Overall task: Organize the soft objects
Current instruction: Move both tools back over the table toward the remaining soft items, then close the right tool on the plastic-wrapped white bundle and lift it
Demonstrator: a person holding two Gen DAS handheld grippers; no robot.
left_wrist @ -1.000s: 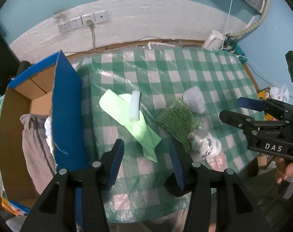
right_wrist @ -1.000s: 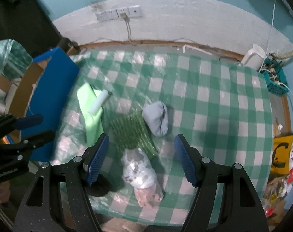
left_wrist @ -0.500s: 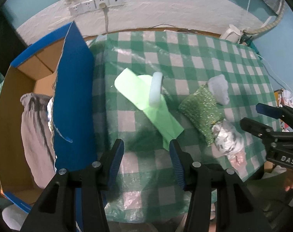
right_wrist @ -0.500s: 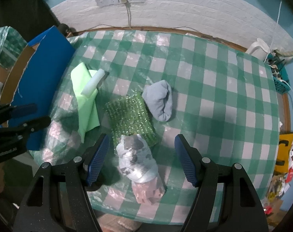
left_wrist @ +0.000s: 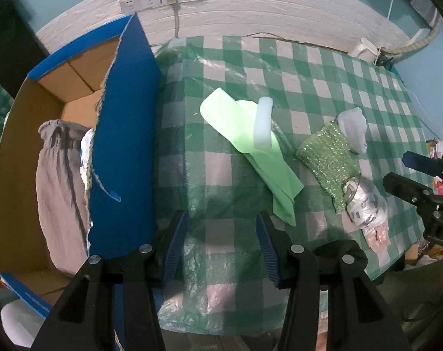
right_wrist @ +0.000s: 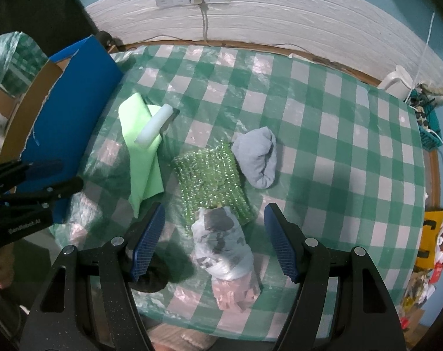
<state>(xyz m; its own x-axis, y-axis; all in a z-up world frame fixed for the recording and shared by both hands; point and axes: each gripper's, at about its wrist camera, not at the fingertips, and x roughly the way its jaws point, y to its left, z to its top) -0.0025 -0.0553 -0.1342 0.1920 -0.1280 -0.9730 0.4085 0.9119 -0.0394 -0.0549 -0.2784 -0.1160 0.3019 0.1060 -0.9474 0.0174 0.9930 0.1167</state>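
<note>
On the green-checked bench, the white-and-grey patterned crumpled cloth bundle [right_wrist: 221, 242] lies lengthwise between the open, empty right gripper [right_wrist: 214, 241], nearer than the open, empty left gripper [left_wrist: 220, 248] toward the blue-sided cardboard box [left_wrist: 122, 134].

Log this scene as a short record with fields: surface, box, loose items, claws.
surface: green checked tablecloth
box: blue cardboard box at the table's left edge, grey garment inside
loose items: light green cloth with white foam roll on it; sparkly green pad; grey sock bundle; patterned bundle
claws: left claw open, empty; right claw open, above patterned bundle
</note>
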